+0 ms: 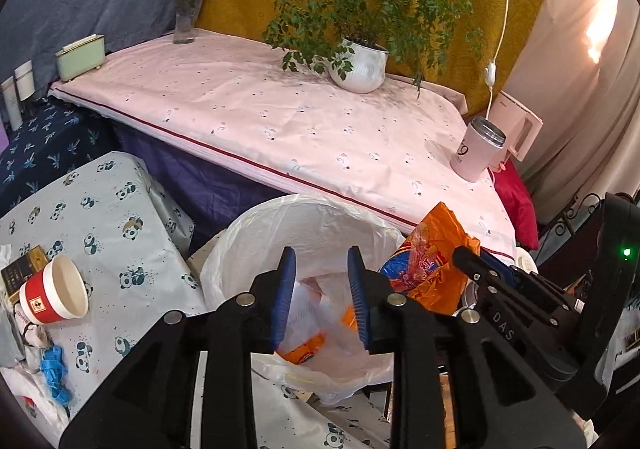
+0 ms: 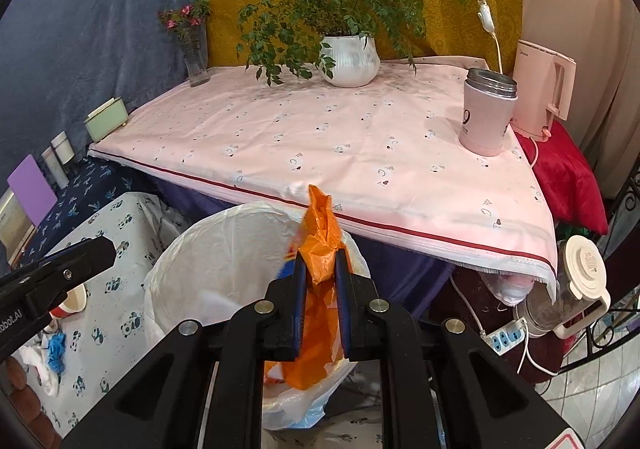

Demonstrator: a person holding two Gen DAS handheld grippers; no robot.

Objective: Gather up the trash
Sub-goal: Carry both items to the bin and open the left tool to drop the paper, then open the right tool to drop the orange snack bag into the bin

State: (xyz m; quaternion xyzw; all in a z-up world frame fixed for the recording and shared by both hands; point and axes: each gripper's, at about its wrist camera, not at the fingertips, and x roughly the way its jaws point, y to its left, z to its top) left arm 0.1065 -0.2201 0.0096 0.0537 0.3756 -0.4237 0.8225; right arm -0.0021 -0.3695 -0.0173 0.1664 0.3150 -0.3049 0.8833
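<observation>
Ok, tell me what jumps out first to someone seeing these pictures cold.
The orange plastic bag pinched in the right hand-held gripper, hanging over the white-lined trash bin below the pink-clothed table's front edge. Next, the left hand-held gripper, open over that bin, and the red paper cup tipped on the panda-print cloth to its left.

A lived-in home room: potted plant [image 2: 350,59], kettle [image 2: 544,89], cloth-draped tables [image 2: 320,145].

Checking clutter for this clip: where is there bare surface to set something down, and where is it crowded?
Free: the pink tablecloth, its wide middle between the glass vase, white plant pot and pink tumbler. Crowded: the panda cloth near the red cup and blue scrap; the lined bin below both grippers.
</observation>
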